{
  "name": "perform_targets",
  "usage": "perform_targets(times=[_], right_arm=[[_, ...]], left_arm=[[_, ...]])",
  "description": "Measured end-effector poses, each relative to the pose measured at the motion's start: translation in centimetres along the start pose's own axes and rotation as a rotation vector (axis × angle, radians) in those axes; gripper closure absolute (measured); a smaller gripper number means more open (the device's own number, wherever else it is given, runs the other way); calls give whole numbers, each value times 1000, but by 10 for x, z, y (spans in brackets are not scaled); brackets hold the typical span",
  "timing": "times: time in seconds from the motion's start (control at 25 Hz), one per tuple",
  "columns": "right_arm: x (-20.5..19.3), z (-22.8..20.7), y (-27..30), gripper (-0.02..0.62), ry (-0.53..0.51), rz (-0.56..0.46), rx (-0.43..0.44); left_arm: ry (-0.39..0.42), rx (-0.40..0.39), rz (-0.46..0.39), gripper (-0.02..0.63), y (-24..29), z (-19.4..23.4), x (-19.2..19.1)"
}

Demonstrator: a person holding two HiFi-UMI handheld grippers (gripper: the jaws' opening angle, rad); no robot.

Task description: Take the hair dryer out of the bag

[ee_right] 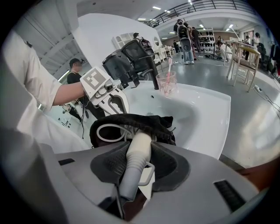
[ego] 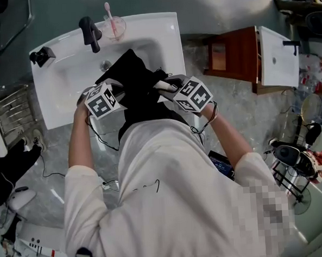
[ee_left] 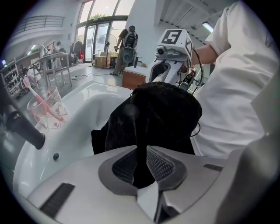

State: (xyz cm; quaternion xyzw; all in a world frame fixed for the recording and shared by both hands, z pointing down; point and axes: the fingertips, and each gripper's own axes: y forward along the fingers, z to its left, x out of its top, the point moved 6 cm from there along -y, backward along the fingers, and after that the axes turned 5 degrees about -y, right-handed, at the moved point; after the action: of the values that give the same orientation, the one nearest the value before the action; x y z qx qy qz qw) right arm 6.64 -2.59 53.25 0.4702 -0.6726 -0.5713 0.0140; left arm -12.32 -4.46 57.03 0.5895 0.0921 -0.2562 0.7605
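Note:
A black cloth bag (ego: 133,78) lies in the white sink basin (ego: 65,82), its mouth toward the person. In the left gripper view my left gripper (ee_left: 141,151) is shut on a fold of the bag (ee_left: 157,113), with black cloth filling the narrow gap between the pads. My right gripper (ee_right: 139,151) is shut on the hair dryer's white ribbed handle end (ee_right: 136,159), which sticks out of the bag's mouth (ee_right: 131,122). A loop of white cord (ee_right: 108,131) shows inside the opening. The rest of the dryer is hidden in the bag. Both grippers (ego: 118,94) (ego: 172,87) sit at the basin's near edge.
A black faucet (ego: 90,33) and a clear cup with a pink toothbrush (ego: 113,26) stand on the sink's back rim. A black fitting (ego: 42,55) sits at its left corner. A wooden cabinet (ego: 238,52) stands to the right, a metal rack (ego: 10,112) to the left.

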Motion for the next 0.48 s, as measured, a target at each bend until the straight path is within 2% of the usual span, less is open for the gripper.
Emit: perform_targets(times=[0.16,0.32,0.4,0.48], right_arm=[[-1,-1,-3,449,26,-18,9],[2,-4,-10,449,32,-24,16],[0,-5,-13,449,77,-33,52],[-3,-5,-15,449,140,-52,99]], left_arm=[[-4,39,-17,557,-7,2,-2],[-73,142,-46,577,-17,16,-2],[-82,175,-32,577,-20,21,-3],[-52,216,2,577,-19,24,-5]])
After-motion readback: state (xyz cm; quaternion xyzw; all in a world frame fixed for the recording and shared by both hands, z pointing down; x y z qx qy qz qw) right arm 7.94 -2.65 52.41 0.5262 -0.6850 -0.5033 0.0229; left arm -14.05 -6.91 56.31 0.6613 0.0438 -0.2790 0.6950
